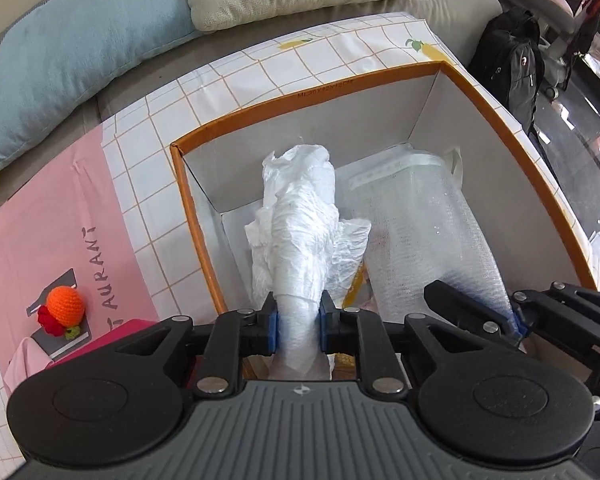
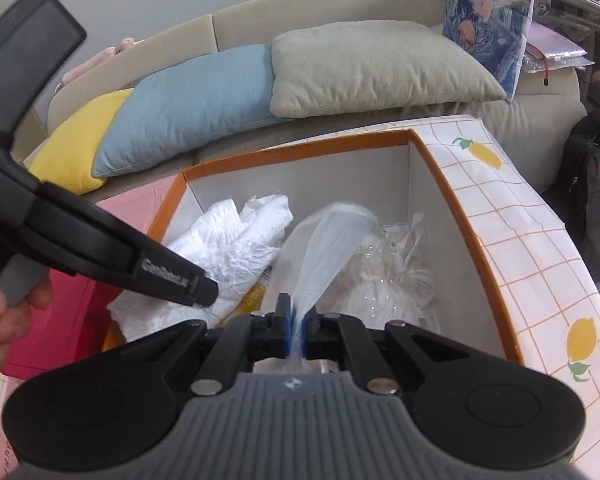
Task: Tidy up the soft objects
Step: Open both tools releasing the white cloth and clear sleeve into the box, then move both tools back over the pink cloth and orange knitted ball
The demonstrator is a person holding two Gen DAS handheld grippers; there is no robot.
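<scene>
An orange-rimmed cardboard box [image 1: 300, 100] [image 2: 300, 148] stands open on a lemon-print cloth. My left gripper [image 1: 298, 308] is shut on a crumpled white plastic bag [image 1: 300, 220], whose far end reaches down into the box. In the right wrist view the same white bag [image 2: 228, 244] lies at the box's left, with the left gripper [image 2: 206, 292] on it. My right gripper [image 2: 297, 320] is shut on a thin translucent bag [image 2: 328, 240] that joins a bubble-wrap bundle [image 1: 420, 232] in the right half of the box. The right gripper [image 1: 514, 318] shows beside the left one.
An orange crocheted toy [image 1: 64, 306] sits on a grey card on the pink mat, left of the box. Blue [image 2: 188, 108], beige [image 2: 372, 64] and yellow [image 2: 72, 148] cushions lie on the sofa behind. A black backpack [image 1: 512, 64] stands at the right. A hand [image 2: 4, 312] holds the left gripper.
</scene>
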